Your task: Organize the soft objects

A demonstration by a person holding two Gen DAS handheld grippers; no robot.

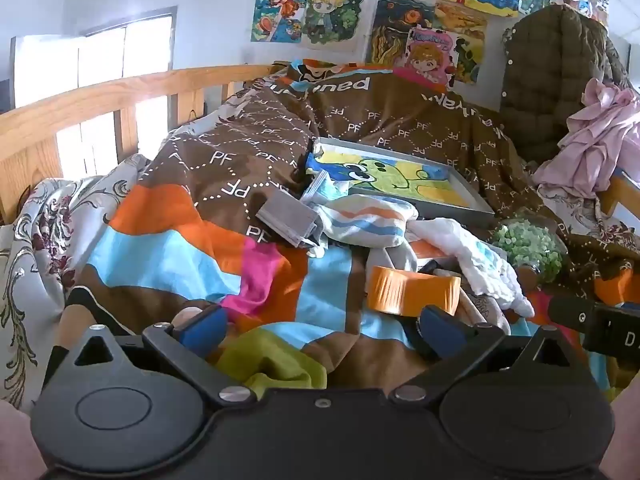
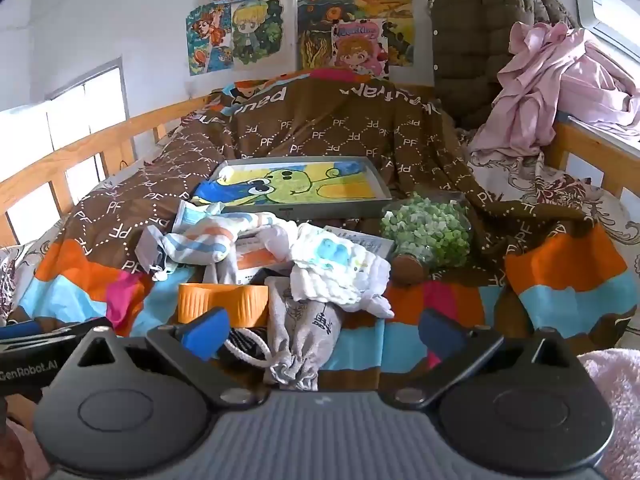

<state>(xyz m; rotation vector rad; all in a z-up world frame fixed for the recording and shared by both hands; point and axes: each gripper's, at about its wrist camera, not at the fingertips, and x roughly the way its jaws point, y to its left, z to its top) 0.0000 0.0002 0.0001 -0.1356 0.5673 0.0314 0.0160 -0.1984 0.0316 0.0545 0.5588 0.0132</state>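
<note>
While both claws gape empty | quilt (image 2: pixel 340 136) covers bed, cloths (image 2: pixel 340 268) piled | drawings (image 2: pixel 256 32) on wall

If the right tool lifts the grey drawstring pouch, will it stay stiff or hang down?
The grey drawstring pouch looks like thin, wrinkled cloth, so it would probably droop. Its gathered mouth and loose white cord may dangle. It seems flat, likely light.

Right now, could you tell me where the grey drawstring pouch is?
In the right wrist view, the pouch lies low centre on the quilt, right of the orange band, partly under the white cloth.
</note>
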